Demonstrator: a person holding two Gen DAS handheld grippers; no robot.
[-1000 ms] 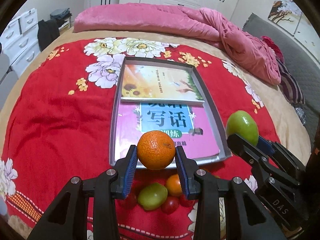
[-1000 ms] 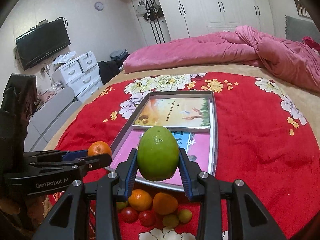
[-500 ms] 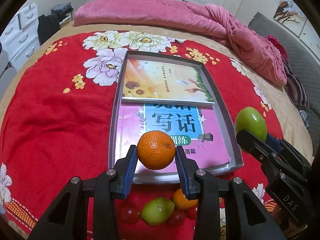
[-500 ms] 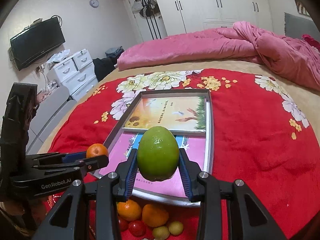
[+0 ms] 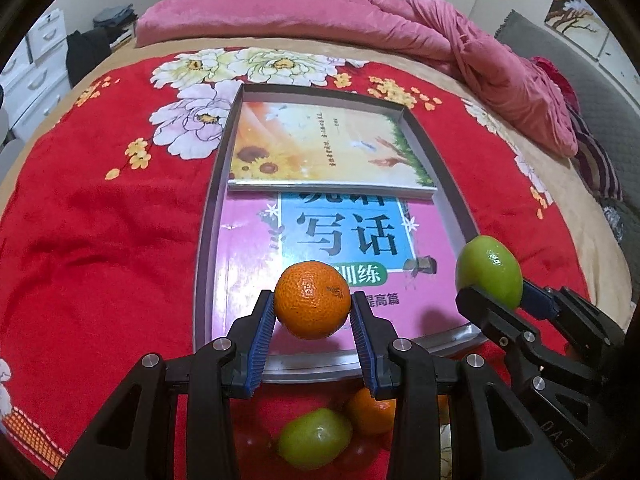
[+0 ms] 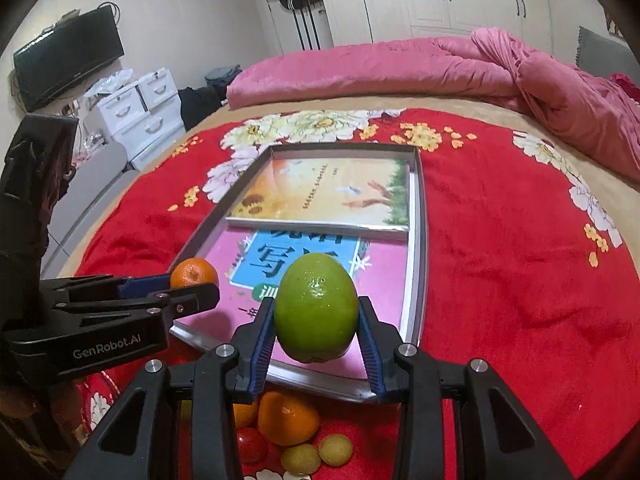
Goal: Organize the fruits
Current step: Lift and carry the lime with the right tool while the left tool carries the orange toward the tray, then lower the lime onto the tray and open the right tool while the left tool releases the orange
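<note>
On my left wrist view, the left gripper (image 5: 313, 307) clamps a mandarin orange (image 5: 312, 299) over the near end of the metal tray (image 5: 206, 236), above the pink book (image 5: 248, 280).

On my right wrist view, the right gripper (image 6: 316, 322) pinches a green lime (image 6: 316, 307) over the same tray's near edge; loose fruit (image 6: 288, 418) lies on the red blanket (image 6: 500, 280) below.

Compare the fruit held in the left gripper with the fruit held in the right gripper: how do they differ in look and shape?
The orange in the left gripper is orange with dimpled skin; the green fruit in the right gripper is green and glossy. The orange is round and slightly squat; the green fruit is taller and egg-shaped. Both are clamped between blue pads above the near end of the tray.
</note>
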